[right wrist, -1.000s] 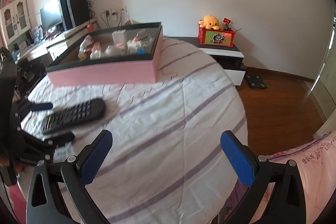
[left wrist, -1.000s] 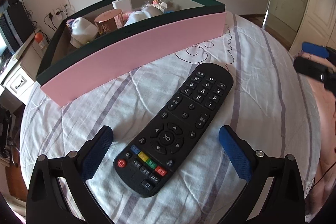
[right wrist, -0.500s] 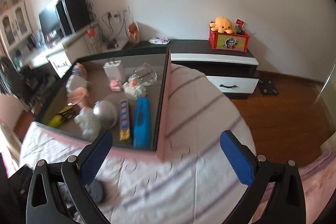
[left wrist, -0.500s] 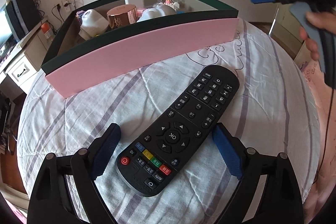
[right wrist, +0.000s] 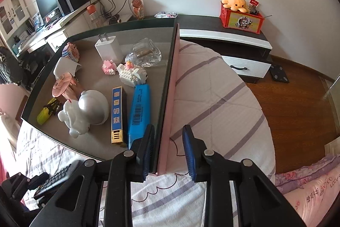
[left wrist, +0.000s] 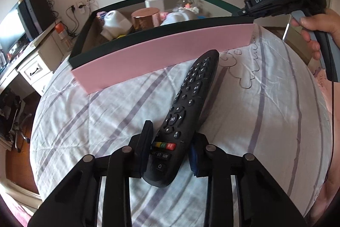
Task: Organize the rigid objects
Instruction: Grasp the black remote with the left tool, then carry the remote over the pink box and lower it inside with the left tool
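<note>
A black remote control [left wrist: 187, 107] lies tilted on the striped bedsheet in the left wrist view. My left gripper [left wrist: 170, 148] is shut on its near end, and its far end points at the pink box [left wrist: 161, 56]. In the right wrist view my right gripper [right wrist: 167, 148] straddles the near right wall of the pink box [right wrist: 170, 103], one finger inside and one outside, narrowed around the wall. The remote also shows at the lower left of the right wrist view [right wrist: 55, 180].
The box holds a white charger [right wrist: 108, 48], a glass bottle [right wrist: 144, 54], a white brick model [right wrist: 131, 73], a blue case [right wrist: 138, 112], a blue-and-gold box [right wrist: 116, 114] and a silver-white figure [right wrist: 85, 112]. A dark cabinet [right wrist: 223, 33] stands behind the bed.
My left gripper closed on the remote and lifted its near end. My right gripper moved down to the box corner and narrowed around the box wall.
</note>
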A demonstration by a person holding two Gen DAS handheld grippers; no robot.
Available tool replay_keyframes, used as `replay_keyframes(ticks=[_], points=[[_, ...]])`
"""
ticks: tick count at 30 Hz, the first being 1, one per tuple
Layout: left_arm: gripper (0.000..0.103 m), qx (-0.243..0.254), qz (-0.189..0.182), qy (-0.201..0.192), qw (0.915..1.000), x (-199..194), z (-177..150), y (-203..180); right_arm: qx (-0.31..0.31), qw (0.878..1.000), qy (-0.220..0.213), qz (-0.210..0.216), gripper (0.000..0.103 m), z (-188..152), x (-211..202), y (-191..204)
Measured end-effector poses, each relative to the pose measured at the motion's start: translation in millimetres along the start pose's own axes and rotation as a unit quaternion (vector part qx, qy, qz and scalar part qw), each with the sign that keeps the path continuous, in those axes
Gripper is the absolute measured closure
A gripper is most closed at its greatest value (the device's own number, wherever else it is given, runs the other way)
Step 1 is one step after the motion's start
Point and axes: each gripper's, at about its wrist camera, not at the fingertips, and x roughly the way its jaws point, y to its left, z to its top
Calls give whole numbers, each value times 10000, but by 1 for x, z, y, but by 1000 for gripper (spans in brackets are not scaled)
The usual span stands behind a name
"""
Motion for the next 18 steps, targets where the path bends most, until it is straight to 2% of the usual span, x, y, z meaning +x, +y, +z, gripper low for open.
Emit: replay_keyframes(ticks=[13,18], points=[[79,-665,521,176,9963,-28,-38,49,-16,9999,75,-67,75,3,-2,2],[79,-793,388,178,9959,-24,-36,57,-36,9999,77,-103,75,2,-4,3]])
